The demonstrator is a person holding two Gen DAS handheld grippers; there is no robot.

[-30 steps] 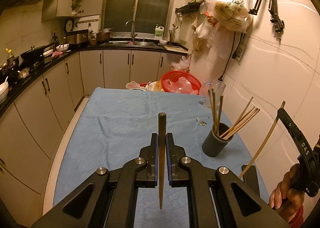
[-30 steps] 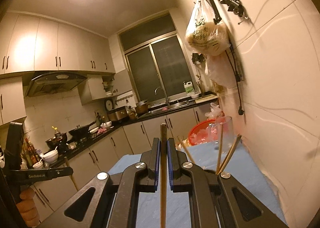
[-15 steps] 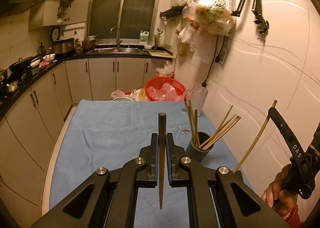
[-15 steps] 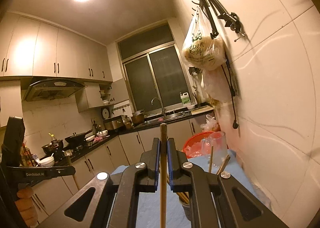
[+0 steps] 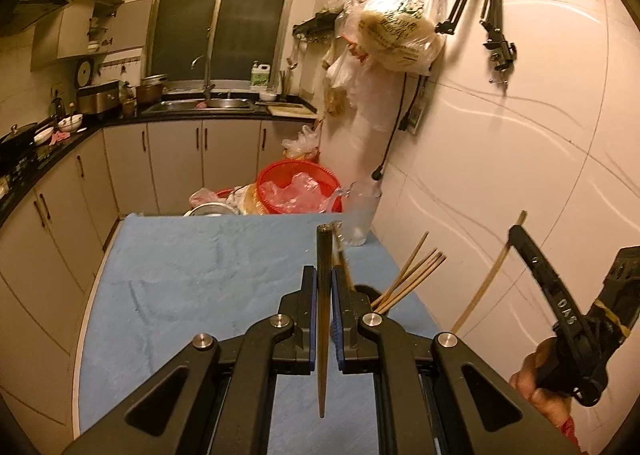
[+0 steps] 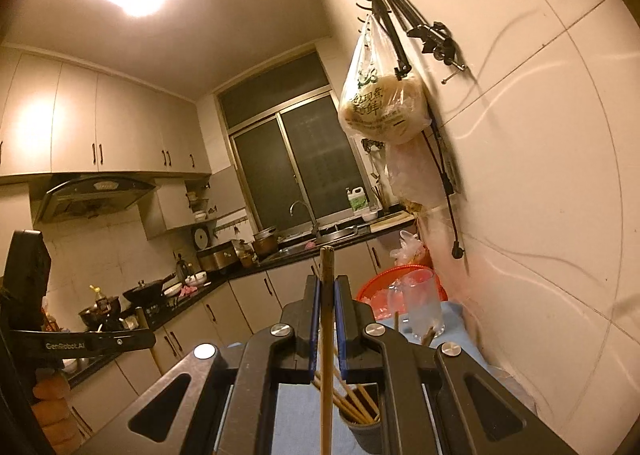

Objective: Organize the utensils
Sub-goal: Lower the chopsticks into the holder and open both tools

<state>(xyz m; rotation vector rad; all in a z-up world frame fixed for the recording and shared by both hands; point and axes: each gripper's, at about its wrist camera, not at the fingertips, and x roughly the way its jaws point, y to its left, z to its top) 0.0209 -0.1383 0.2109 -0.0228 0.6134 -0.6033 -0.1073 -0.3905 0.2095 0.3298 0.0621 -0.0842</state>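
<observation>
In the left wrist view my left gripper (image 5: 324, 279) is shut on a dark brown chopstick (image 5: 323, 335) that stands upright between the pads. Right behind its right finger sits a dark cup (image 5: 365, 291) with several light chopsticks (image 5: 414, 277) fanned out of it. To the right, a hand holds my right gripper (image 5: 520, 239), shut on a pale chopstick (image 5: 486, 283). In the right wrist view that gripper (image 6: 326, 283) clamps the pale chopstick (image 6: 326, 355) above the cup (image 6: 362, 429). The left gripper (image 6: 144, 337) shows at the left edge.
A blue cloth covers the table (image 5: 192, 275). At its far end stand a clear glass (image 5: 362, 215), a red basket (image 5: 296, 185) of plastic bags and a pot. The tiled wall runs close on the right, with bags hanging from hooks. Kitchen cabinets line the left.
Both grippers have risen with their chopsticks still clamped. The cup has slid from the right of the left gripper to just behind its fingers, and now shows under the right gripper's jaws.
</observation>
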